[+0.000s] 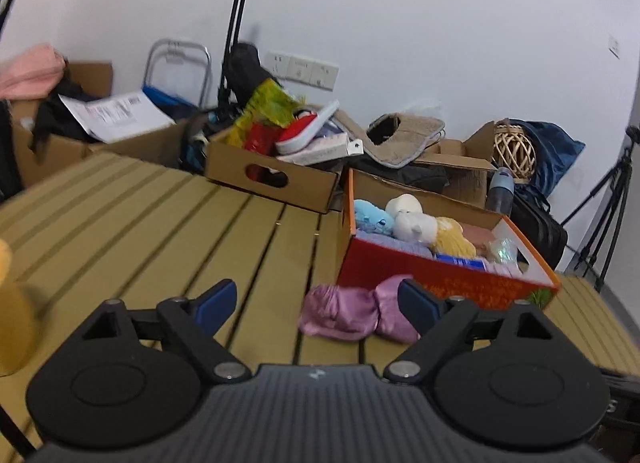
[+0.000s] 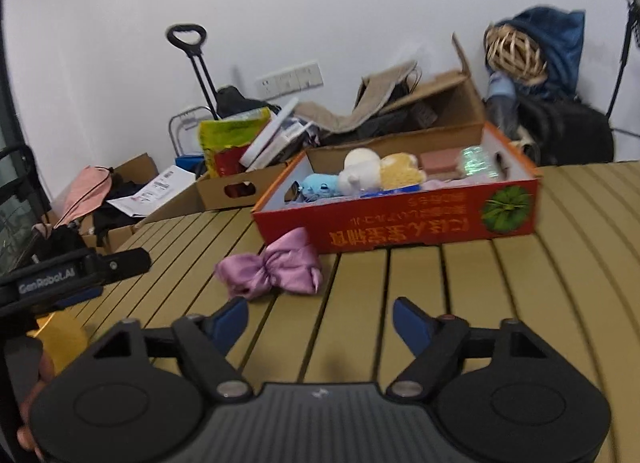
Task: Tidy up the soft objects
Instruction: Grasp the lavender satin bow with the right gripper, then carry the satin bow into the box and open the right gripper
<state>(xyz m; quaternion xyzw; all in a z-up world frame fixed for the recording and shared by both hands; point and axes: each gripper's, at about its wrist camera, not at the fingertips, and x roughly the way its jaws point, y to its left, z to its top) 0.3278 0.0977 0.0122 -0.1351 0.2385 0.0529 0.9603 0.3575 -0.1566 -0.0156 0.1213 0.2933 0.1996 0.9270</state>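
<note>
A pink satin pouch (image 1: 352,313) (image 2: 272,269) lies crumpled on the slatted table, just in front of a red cardboard box (image 1: 460,283) (image 2: 400,219). Inside the box are a blue plush (image 1: 372,219) (image 2: 320,186), a white plush (image 1: 412,219) (image 2: 360,175), a yellow plush (image 1: 452,241) (image 2: 402,171) and folded cloths. My left gripper (image 1: 318,299) is open; its right finger (image 1: 418,301) overlaps the pouch's right end, with the pouch mostly right of centre. My right gripper (image 2: 320,319) is open over bare table, the pouch ahead and to its left. The left gripper's body (image 2: 76,271) shows at the right wrist view's left edge.
A yellow object (image 1: 12,315) (image 2: 60,339) sits at the table's near left. Beyond the table's far edge stand open cardboard boxes (image 1: 276,175) with shoes and bags, a trolley handle (image 1: 240,23), a wicker ball (image 1: 514,151), a black bag (image 2: 560,135) and a tripod (image 1: 608,199).
</note>
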